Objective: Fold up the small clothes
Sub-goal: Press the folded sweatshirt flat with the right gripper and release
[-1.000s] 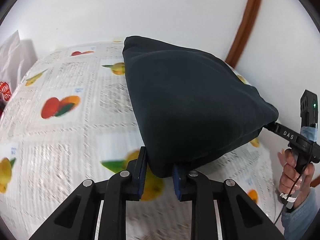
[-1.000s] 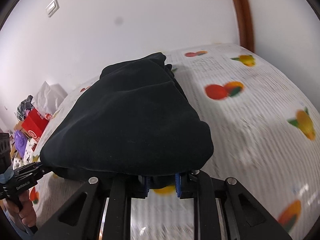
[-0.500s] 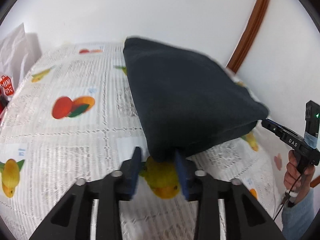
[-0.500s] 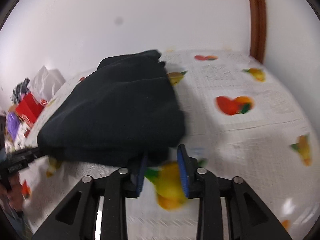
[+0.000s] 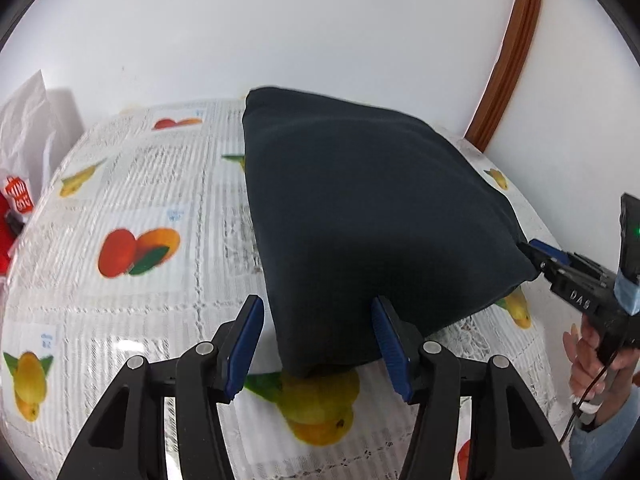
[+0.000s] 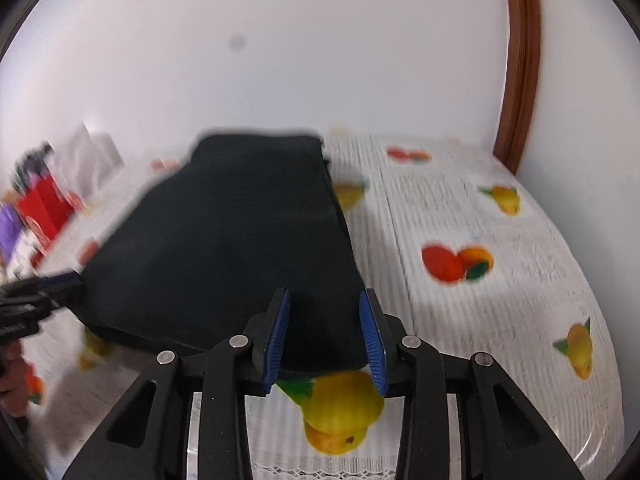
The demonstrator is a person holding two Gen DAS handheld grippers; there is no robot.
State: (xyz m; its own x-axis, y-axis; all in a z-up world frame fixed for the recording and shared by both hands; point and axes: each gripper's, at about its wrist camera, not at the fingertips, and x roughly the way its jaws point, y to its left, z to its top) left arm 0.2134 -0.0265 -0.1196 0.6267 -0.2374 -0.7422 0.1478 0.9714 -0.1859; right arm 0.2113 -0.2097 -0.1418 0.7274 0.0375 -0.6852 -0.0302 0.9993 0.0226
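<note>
The left gripper [image 5: 318,344] and right gripper [image 6: 326,340], jaws just opened, have released the folded dark garment [image 5: 372,232] at twelve o'clock on the worktop [image 5: 160,184]; next, back away.

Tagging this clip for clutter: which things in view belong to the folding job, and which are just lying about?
Job:
- dark folded garment
- left gripper, jaws open
- right gripper, jaws open

Lying about:
- fruit-print tablecloth
- red bag
- white bag
</note>
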